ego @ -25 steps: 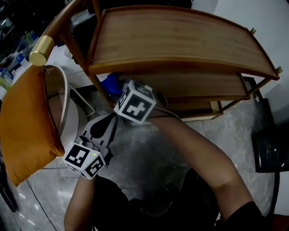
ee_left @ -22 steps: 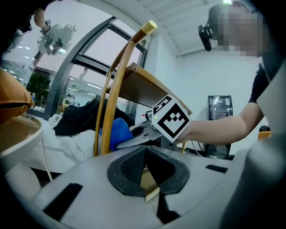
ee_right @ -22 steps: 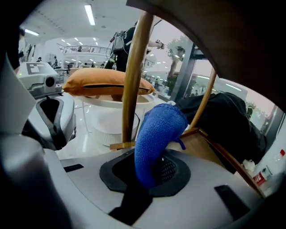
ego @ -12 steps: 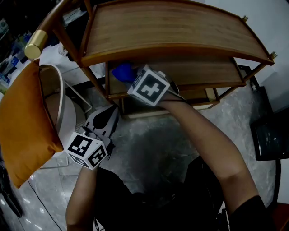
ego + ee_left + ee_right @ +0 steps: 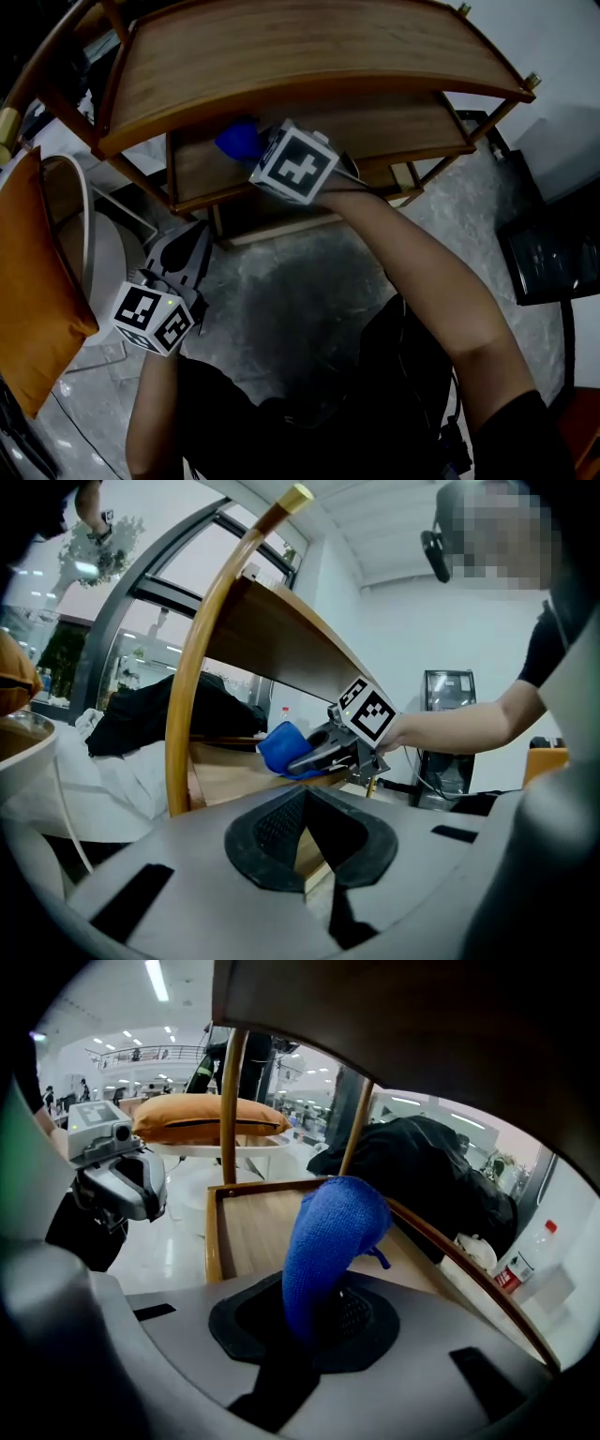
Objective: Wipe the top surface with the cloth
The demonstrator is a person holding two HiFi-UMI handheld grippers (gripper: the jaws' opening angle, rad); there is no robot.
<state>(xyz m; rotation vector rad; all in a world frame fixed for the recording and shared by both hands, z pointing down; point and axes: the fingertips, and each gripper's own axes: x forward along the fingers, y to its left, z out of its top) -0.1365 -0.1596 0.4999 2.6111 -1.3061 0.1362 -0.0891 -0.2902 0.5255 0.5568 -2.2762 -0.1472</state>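
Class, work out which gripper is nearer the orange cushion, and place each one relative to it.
Left. The left gripper hangs just beside the cushion, not touching it. The right gripper is farther off, over the middle shelf, holding the cloth.

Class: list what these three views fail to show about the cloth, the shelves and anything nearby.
1. Head view: the blue cloth is mostly hidden under the top shelf.
2. Right gripper view: the top shelf's upper face is out of sight; only its underside shows.
3. Right gripper view: the bottle has a label too small to read.
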